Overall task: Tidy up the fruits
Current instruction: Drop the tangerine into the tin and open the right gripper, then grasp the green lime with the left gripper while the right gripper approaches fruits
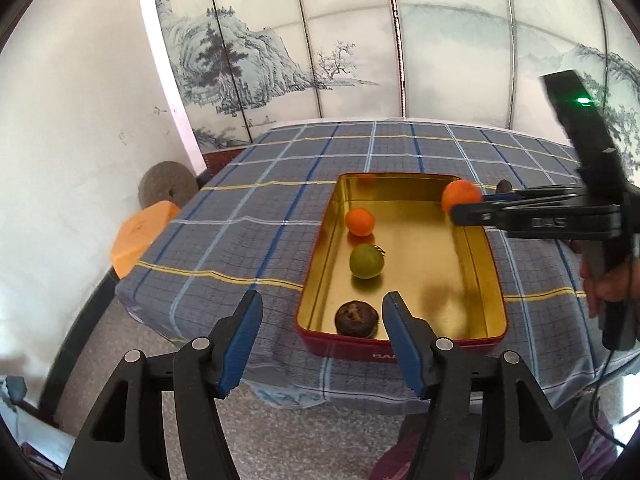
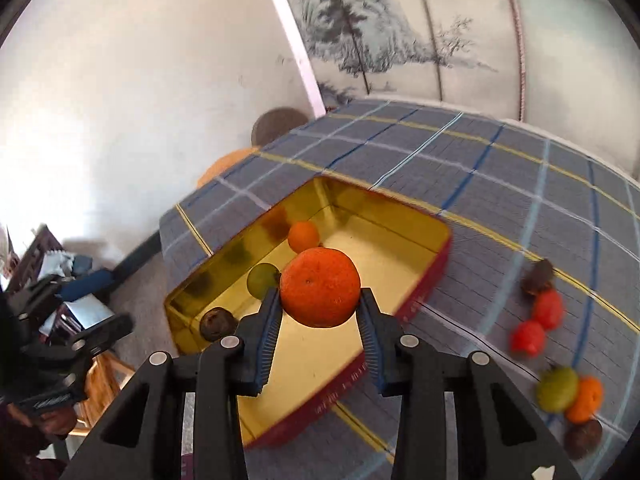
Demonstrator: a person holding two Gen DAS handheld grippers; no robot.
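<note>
A red tin tray (image 1: 494,280) with a gold inside stands on the checked tablecloth (image 1: 260,208). In it lie an orange (image 1: 360,222), a green fruit (image 1: 366,261) and a dark brown fruit (image 1: 357,319). My left gripper (image 1: 322,316) is open and empty at the tray's near edge, by the brown fruit. My right gripper (image 2: 319,300) is shut on a second orange (image 2: 320,286) and holds it above the tray (image 2: 416,300); it also shows in the left wrist view (image 1: 460,196), over the tray's far right corner.
Loose fruits lie on the cloth right of the tray: a dark one (image 2: 538,276), two red ones (image 2: 538,322), a green one (image 2: 557,389), an orange one (image 2: 586,398) and a brown one (image 2: 583,438). An orange stool (image 1: 140,236) stands left of the table. A painted screen (image 1: 360,48) stands behind.
</note>
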